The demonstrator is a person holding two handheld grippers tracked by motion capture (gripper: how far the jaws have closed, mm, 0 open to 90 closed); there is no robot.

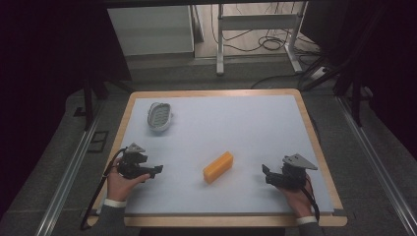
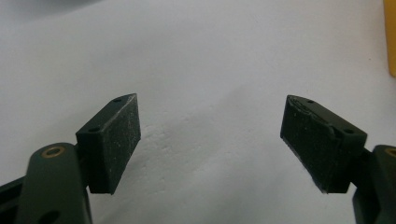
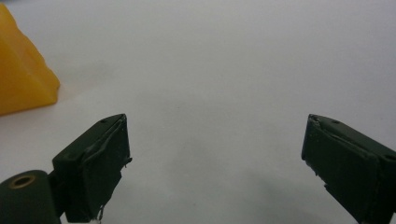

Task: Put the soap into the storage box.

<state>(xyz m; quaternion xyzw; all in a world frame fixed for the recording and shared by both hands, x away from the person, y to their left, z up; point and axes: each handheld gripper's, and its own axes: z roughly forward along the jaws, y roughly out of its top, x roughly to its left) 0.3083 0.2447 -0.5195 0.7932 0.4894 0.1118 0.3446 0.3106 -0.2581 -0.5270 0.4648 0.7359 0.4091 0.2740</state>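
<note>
Thing in hand: I take the orange block (image 1: 218, 167) as the thing to work on; it lies on the pale surface (image 1: 255, 128), near the front edge and about midway between my two hands.

Left hand-held gripper (image 1: 155, 170): released, the jaws stand wide apart with nothing between them. In the left gripper view (image 2: 210, 140) I see bare surface between the black pads, and a yellow strip of the block (image 2: 391, 37) at the right border.

Right hand-held gripper (image 1: 266, 173): also released and empty. In the right gripper view (image 3: 215, 158) the block (image 3: 23, 74) sits up and to the left of the jaws, apart from them.

Direction: from the left hand-held gripper the block lies to the right and a little forward; from the right one it lies to the left.

Long axis: diagonal, from the near-left end up to the far-right end (so neither gripper faces it squarely).

Nearer hand: I judge them almost equal; the right may be slightly nearer to the far end, the left to the near end.

Material and shape: the block is a long bar with flat faces and soft edges, matte and a little waxy, maybe foam or soap, I cannot tell. The pads (image 2: 114, 140) are dark, rough and dusty.

Other thing: a grey oval dish with ribs or holes (image 1: 160, 116) at far left, well apart from the block.
</note>
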